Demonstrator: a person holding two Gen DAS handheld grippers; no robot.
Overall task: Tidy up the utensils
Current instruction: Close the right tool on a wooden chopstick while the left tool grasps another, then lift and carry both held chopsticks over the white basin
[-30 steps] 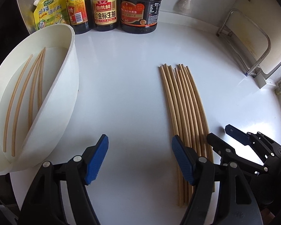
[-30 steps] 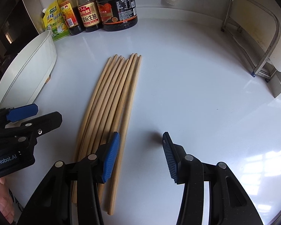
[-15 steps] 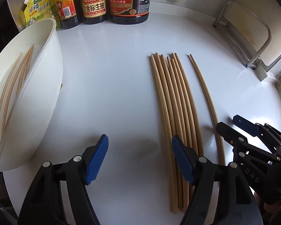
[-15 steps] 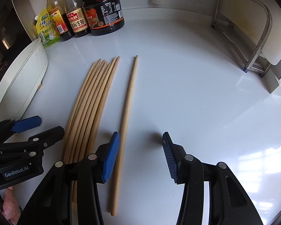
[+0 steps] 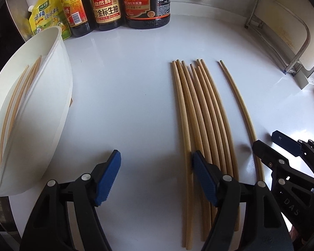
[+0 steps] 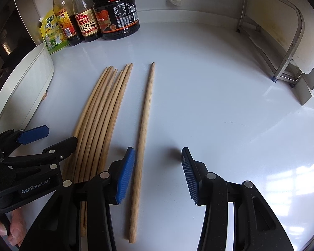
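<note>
One pale wooden chopstick [image 6: 143, 129] lies apart from the bundle of wooden chopsticks [image 6: 100, 121] mid-counter, between the right gripper [image 6: 158, 173] fingers, which stand apart, unclamped. Left gripper [image 5: 155, 175] fingers likewise apart, empty. Judged next: close on it, carry to the white oval plastic tub [image 5: 58, 96] at the counter's left edge.

Matt wooden chopsticks [image 5: 201, 113], glossy countertop [image 5: 125, 87]

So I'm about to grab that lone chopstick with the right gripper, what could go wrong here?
The single chopstick lies flat on the glossy counter, near one finger of the open right gripper, so it may roll or skid instead of being pinched. The left gripper, also open, overlaps the chopstick bundle and could scatter it. The white container sits far left, a long carry.
</note>
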